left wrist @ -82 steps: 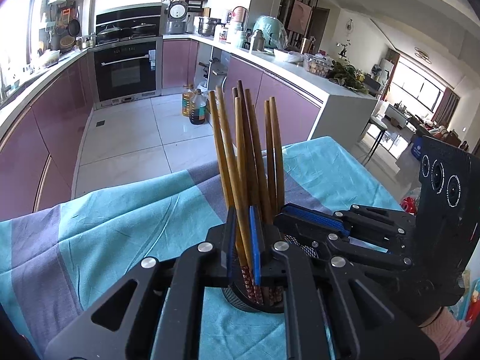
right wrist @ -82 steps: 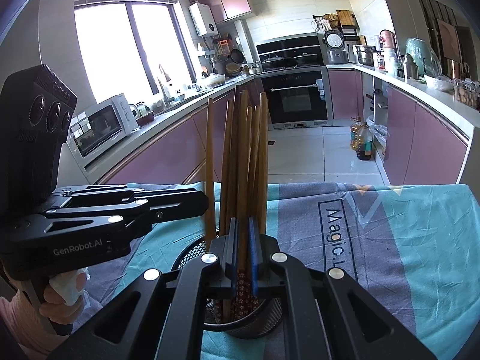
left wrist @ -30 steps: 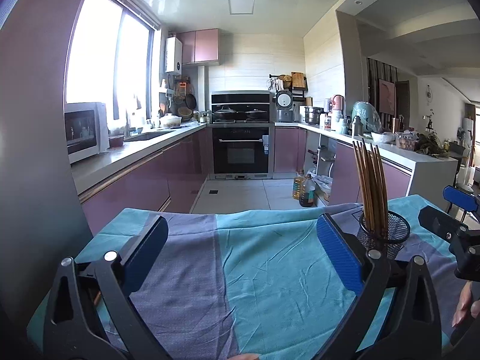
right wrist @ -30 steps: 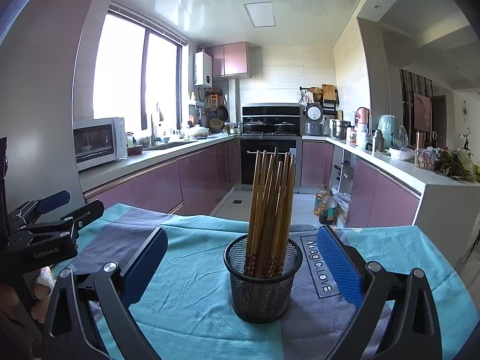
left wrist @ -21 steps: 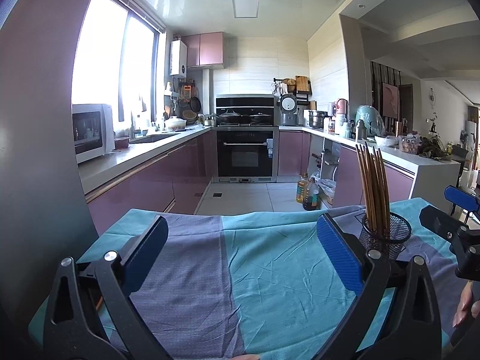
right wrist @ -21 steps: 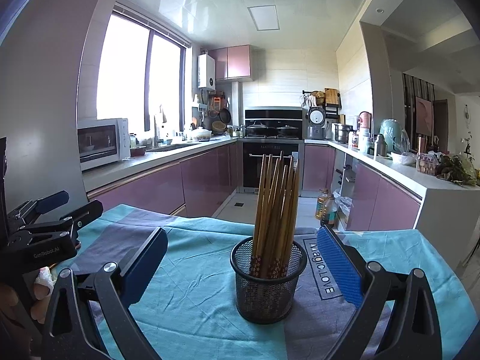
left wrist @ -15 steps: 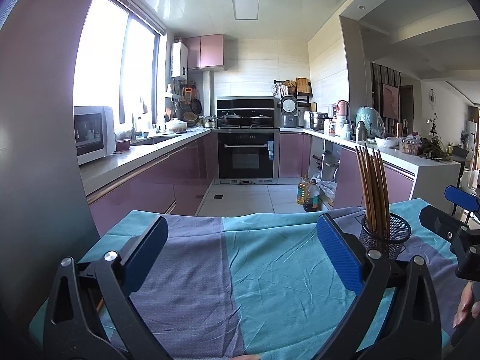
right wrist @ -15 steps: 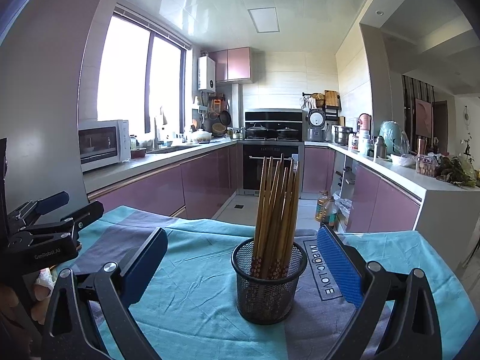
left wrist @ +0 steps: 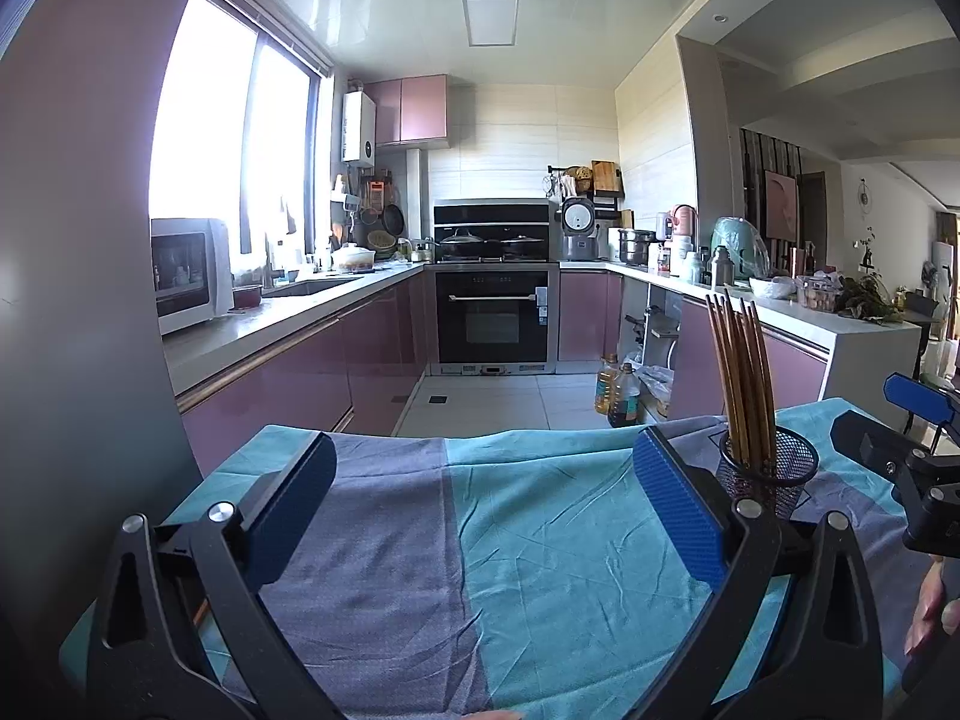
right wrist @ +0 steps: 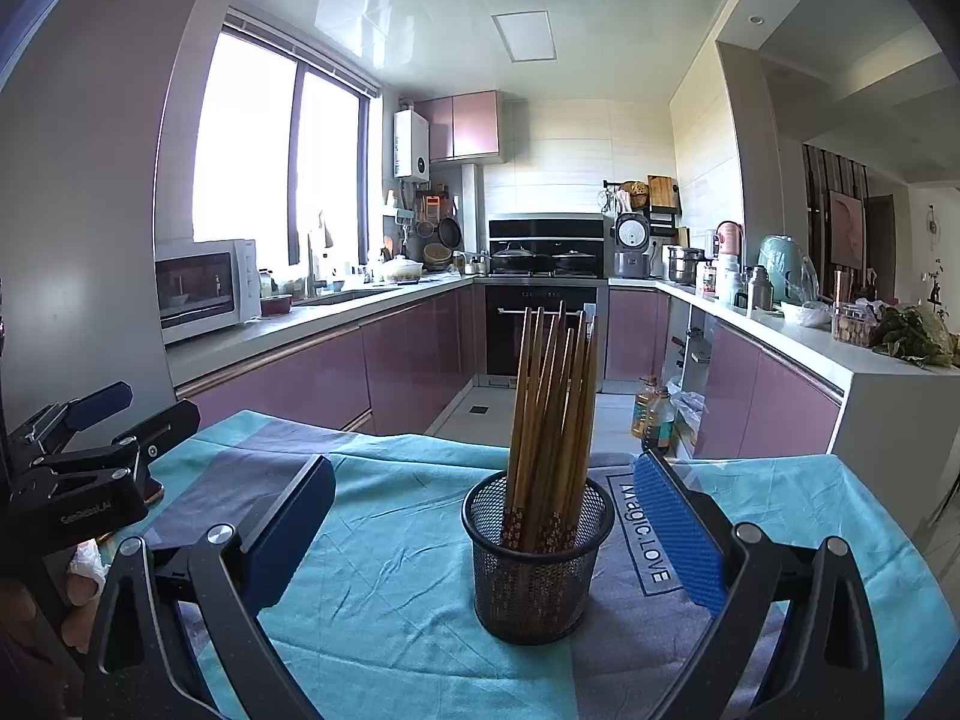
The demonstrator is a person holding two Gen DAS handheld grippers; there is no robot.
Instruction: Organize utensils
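Note:
A black mesh holder (right wrist: 538,558) stands upright on the teal and grey tablecloth (right wrist: 384,546), with several brown chopsticks (right wrist: 555,402) standing in it. In the left wrist view the holder (left wrist: 771,468) and chopsticks (left wrist: 739,378) are at the right, beyond the right finger. My right gripper (right wrist: 480,528) is open and empty, a little back from the holder. My left gripper (left wrist: 480,510) is open and empty over bare cloth. Each gripper shows in the other's view: the left gripper (right wrist: 96,450) and the right gripper (left wrist: 900,444).
The table's far edge drops to a tiled kitchen floor (left wrist: 486,402). Purple cabinets (right wrist: 312,384) run along both sides, an oven (left wrist: 492,324) at the back. Oil bottles (left wrist: 618,402) stand on the floor beyond the table.
Both grippers let go of the chopsticks, opened and drew back from the holder. Over the last second they have barely moved.

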